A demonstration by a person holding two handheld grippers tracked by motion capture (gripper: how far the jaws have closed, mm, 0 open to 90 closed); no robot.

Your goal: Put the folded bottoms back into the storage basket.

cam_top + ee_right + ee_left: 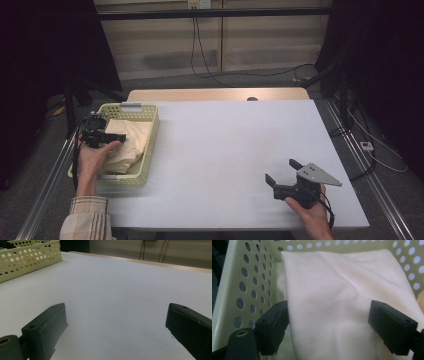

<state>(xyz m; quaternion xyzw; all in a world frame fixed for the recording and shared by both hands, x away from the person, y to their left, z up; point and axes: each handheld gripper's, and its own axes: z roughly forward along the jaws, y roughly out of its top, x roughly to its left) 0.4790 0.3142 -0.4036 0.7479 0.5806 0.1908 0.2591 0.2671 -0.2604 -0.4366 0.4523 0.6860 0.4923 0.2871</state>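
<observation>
The folded cream cloth point(342, 302) lies in the perforated basket point(150, 145) at the worktop's left; the left gripper point(329, 322) has its jaws apart astride it (pads look clear). Lifting could snag a fold and drag the cloth out.

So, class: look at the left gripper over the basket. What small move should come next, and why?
Probably lift the left gripper straight up out of the basket. Its jaws stand wide apart on either side of the folded cloth and no longer pinch it, and the cloth lies inside the basket, so the placing looks done. The right gripper waits open over the bare table.
</observation>
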